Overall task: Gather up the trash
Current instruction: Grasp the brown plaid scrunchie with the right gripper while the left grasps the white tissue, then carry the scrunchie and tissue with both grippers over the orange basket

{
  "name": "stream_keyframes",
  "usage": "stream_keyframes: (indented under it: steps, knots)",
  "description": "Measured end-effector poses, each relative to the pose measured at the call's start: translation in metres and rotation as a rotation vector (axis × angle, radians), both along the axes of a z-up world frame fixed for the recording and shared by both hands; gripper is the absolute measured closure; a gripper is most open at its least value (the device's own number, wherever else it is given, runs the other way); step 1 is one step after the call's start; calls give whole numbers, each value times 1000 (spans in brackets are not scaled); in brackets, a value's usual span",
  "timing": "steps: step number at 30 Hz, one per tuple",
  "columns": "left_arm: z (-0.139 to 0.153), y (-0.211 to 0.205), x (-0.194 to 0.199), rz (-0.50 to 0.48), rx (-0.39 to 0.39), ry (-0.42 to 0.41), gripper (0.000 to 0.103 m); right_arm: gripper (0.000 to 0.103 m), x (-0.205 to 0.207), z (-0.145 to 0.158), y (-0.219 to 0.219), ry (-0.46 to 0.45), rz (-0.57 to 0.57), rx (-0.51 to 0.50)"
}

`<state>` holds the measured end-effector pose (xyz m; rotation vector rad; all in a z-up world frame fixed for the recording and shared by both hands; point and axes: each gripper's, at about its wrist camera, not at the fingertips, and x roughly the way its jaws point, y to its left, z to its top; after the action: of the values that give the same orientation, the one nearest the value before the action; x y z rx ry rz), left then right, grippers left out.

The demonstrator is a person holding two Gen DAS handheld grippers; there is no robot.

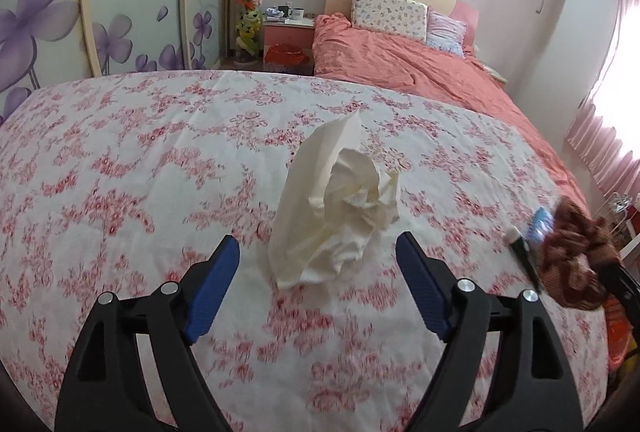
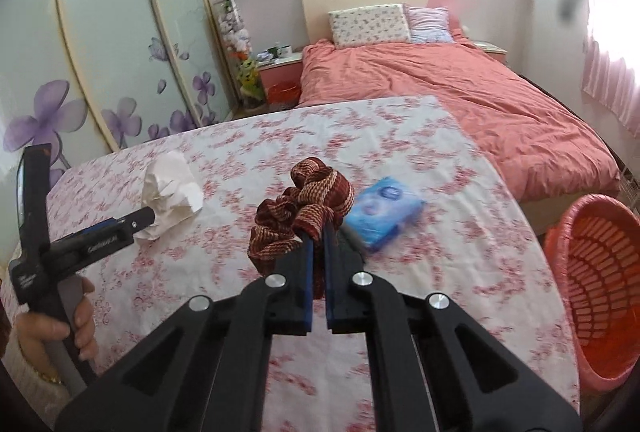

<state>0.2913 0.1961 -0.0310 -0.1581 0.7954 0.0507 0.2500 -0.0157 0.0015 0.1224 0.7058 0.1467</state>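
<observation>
A crumpled white tissue [image 1: 340, 208] lies on the floral tablecloth [image 1: 120, 160], just ahead of and between the tips of my open, empty left gripper [image 1: 320, 252]. It also shows in the right wrist view [image 2: 170, 188], with the left gripper [image 2: 136, 222] beside it. My right gripper [image 2: 319, 232] is shut on a brown-and-cream woven cloth [image 2: 304, 208], held above the table; the cloth also shows at the right of the left wrist view [image 1: 572, 256]. A blue tissue pack [image 2: 382, 212] lies just right of the cloth.
A red slotted plastic basket [image 2: 600, 292] stands off the table's right edge. Behind the table is a bed with a salmon duvet [image 2: 460, 100], a bedside table [image 2: 280, 66] and a wardrobe with purple flowers [image 2: 100, 72]. A dark tube [image 1: 524, 256] lies near the pack.
</observation>
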Motion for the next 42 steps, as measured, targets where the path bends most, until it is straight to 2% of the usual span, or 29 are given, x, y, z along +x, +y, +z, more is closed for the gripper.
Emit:
stream_keyframes:
  steps: [6,11,13,14,16,19,27,33,42]
  knots:
    - [-10,-7,21,-18,56,36,19,98,-2,-4,-24,20,-39,11]
    - [-17,-8,34,-37,82,52,20,98,-1,-11,-33,35,-52,18]
    - [-19,-9,36,-56,72,52,37,98,-1,-13,-36,40,-56,21]
    - [-19,-9,36,-60,78,54,41,98,-1,-14,-38,42,-59,24]
    - [-20,-10,36,-77,74,57,56,98,-1,-15,-41,48,-64,32]
    - [-20,-12,34,-79,76,51,61,98,-2,-17,-44,51,-71,38]
    - [-8,-20,19,-83,79,19,62,98,-12,-11,-52,36,-82,44]
    - [11,-43,1,-112,102,-17,62,98,-27,3,-60,7,-95,49]
    - [35,-82,-35,-185,82,-56,62,98,-59,22,-85,-48,-140,58]
